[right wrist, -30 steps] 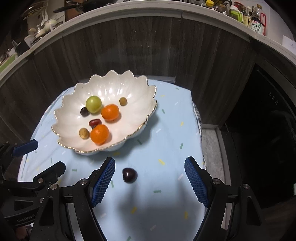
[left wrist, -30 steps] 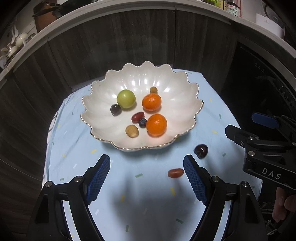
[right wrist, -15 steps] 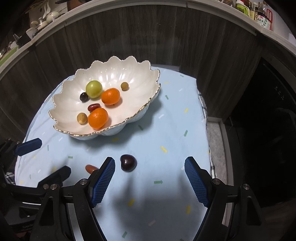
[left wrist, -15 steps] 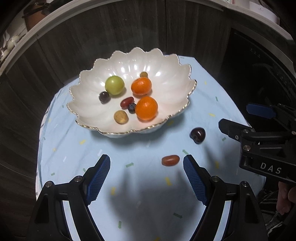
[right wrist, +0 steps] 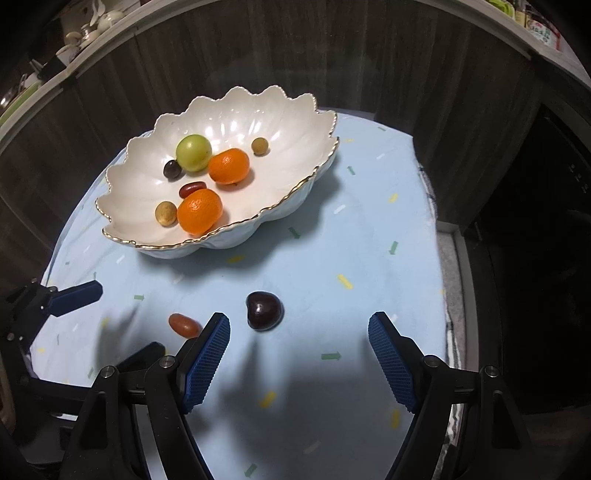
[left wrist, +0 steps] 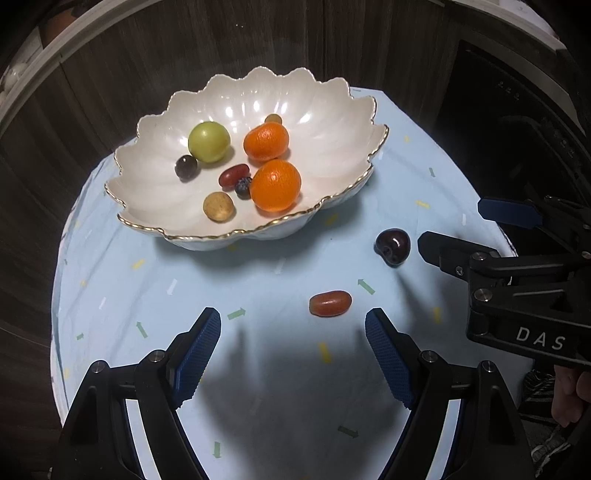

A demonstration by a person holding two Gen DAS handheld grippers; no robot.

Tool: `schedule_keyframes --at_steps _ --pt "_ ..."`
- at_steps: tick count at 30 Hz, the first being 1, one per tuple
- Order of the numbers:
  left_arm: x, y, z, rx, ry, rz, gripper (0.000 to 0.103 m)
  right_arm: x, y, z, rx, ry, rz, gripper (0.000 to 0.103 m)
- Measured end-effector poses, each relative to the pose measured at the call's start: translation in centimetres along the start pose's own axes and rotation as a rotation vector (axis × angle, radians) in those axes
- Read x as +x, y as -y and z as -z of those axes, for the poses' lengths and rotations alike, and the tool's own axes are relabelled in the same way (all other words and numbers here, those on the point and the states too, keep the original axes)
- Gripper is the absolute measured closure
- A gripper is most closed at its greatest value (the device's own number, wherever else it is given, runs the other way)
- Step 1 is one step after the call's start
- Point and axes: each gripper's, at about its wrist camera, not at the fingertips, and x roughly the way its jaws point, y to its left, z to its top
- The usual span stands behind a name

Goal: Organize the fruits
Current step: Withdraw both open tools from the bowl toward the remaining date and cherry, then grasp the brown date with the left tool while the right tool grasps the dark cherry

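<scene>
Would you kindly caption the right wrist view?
Open right gripper above a dark cherry on blue cloth, near the fruit bowl.

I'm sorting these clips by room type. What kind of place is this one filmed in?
Most likely a home kitchen. A small table under a pale blue confetti-print cloth stands against dark wood-grain cabinet fronts; the counter above holds crockery and labelled bottles. A scalloped white gold-rimmed bowl holds fruit.

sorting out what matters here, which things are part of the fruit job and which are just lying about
Part of the job:
- dark cherry
- oblong red fruit
- scalloped white bowl
- left hand-held gripper, open
- right hand-held gripper, open

Just lying about:
- blue patterned tablecloth
- shelf crockery
</scene>
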Motion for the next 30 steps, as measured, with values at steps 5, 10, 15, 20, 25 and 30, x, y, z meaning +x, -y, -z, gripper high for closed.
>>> schedule_keyframes --at_steps 5,10,15,20,25,30 --pt "1.0 0.3 0.2 0.001 -0.012 0.0 0.023 0.8 -0.1 -0.3 -0.009 -0.009 -0.021 0.025" --pt "1.9 0.5 0.3 -0.005 -0.021 -0.001 0.027 1.7 0.0 -0.2 -0.012 -0.025 -0.036 0.025" --pt "2.8 0.5 0.5 -0.023 -0.023 -0.012 0.028 2.6 -0.1 -0.1 -0.023 -0.04 -0.053 0.025" --pt "3.7 0.2 0.6 -0.037 -0.025 -0.022 0.031 3.3 -0.2 -0.1 -0.036 -0.051 -0.057 0.025" --pt "3.8 0.3 0.5 -0.055 -0.007 -0.015 0.031 3.9 -0.2 -0.2 -0.035 -0.06 -0.065 0.026" --pt "4.1 0.4 0.3 -0.065 -0.004 0.0 0.035 4.4 0.0 -0.2 -0.028 -0.071 -0.075 0.031"
